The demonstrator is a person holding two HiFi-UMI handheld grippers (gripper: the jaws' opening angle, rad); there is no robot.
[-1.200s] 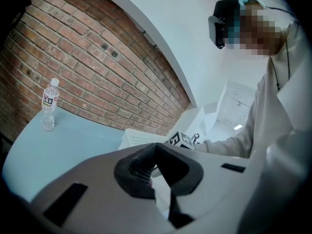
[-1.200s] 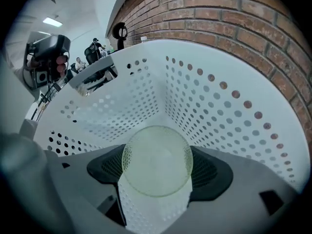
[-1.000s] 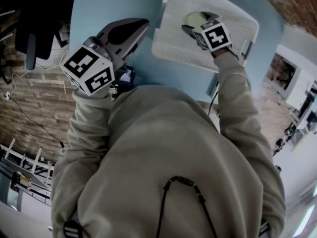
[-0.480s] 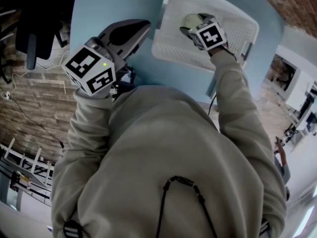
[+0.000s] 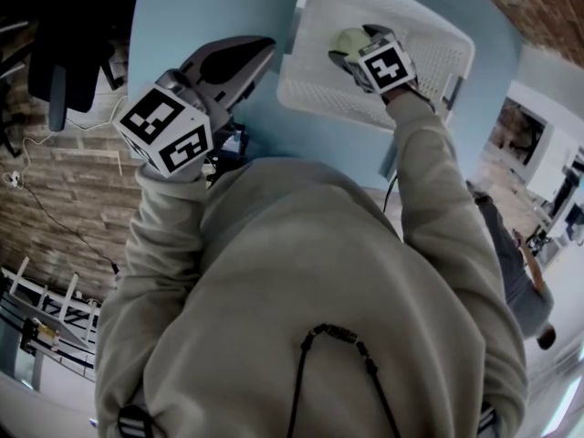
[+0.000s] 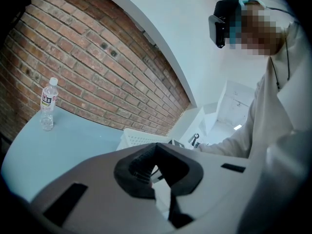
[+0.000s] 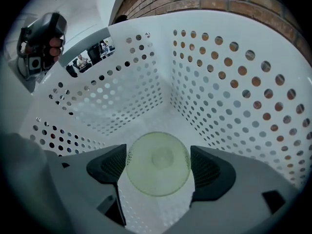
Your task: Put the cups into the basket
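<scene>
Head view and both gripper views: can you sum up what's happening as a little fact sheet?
Right hand-held gripper: shut on a pale green cup, inside the basket
Left hand-held gripper: shut, empty, above the table
Basket look: white, perforated, standing on the blue table
Also there: water bottle, upright on the table

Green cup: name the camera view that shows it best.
The right gripper view: the green cup sits whole and centred between the jaws of the right gripper, above the basket floor. The head view shows only part of it, past that gripper. The left gripper view does not show it.
</scene>
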